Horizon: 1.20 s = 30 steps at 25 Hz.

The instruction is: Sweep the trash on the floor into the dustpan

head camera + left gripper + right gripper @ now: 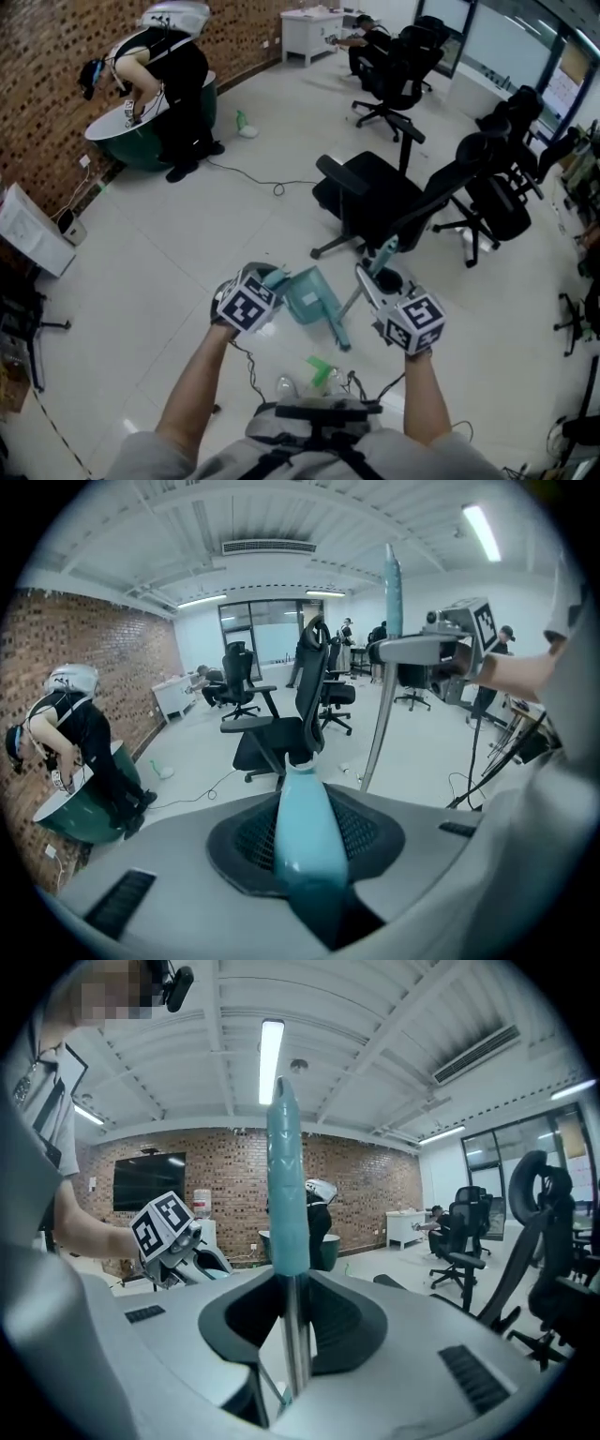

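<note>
A: What is happening on the pale tiled floor (187,253) by the black office chairs (375,202)?

B: The person is getting both tools into position; judging by how they are hanging, sweeping is not yet beginning.

A: What are the grippers holding?

B: The left gripper (272,281) is carrying the teal plastic dustpan (314,295), its fingers pinching the pan's teal handle. The right gripper (373,286) is gripping the broom with a metal pole and teal grip (284,1176), its fingers pinching the pole just under the grip.

A: And the trash?

B: A small green scrap (320,367) is lying on the floor near the person's feet, below the dustpan and apart from it.

A: So what is the next move calling for?

B: Probably lowering the pan's lip flat beside the scrap, then dragging the bristles from behind it toward the pan.
</note>
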Each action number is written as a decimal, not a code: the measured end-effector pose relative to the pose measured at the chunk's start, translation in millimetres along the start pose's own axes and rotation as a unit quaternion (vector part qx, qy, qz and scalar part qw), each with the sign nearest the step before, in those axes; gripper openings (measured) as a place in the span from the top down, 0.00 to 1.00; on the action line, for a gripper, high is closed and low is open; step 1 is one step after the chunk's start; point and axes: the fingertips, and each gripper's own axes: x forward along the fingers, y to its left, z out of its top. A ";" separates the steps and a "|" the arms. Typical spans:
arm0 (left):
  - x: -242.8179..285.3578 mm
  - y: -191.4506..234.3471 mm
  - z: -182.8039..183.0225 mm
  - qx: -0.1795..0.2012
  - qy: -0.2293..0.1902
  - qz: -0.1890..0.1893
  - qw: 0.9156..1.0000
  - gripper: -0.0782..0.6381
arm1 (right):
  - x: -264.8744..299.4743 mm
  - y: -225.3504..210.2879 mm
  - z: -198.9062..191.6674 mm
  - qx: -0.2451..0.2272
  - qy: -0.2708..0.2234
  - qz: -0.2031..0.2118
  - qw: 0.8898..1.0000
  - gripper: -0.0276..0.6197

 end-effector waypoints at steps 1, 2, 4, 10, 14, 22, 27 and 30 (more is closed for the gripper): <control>0.4 -0.4 4.9 0.005 -0.003 -0.001 1.000 0.75 | -3.7 -0.8 0.0 -0.003 -0.001 -0.005 1.000 0.85; 1.1 -1.5 9.6 0.010 -0.005 -0.002 1.000 0.75 | -7.2 -1.8 -0.9 -0.005 -0.001 -0.009 1.000 0.85; 3.6 -4.4 19.1 0.020 -0.009 -0.005 1.000 0.75 | -13.1 -4.3 -3.3 -0.010 -0.001 -0.014 1.000 0.85; 12.0 -11.7 37.7 0.039 -0.009 -0.016 0.999 0.75 | -25.2 -13.8 -9.0 -0.005 -0.003 -0.030 1.000 0.85; 15.2 -17.3 41.5 0.049 -0.012 -0.022 0.999 0.75 | -27.9 -14.6 -11.0 -0.006 -0.001 -0.032 0.999 0.85; 23.1 -20.6 38.8 0.056 -0.007 -0.028 0.998 0.75 | -27.8 -15.1 -10.2 -0.010 0.008 -0.036 0.999 0.85; 23.3 -24.2 37.6 0.061 -0.008 -0.032 0.998 0.75 | -32.2 -12.9 -10.8 -0.009 0.012 -0.042 0.999 0.85; 23.4 -26.3 38.9 0.064 -0.012 -0.034 0.997 0.75 | -34.8 -13.0 -13.7 -0.004 0.009 -0.049 0.999 0.85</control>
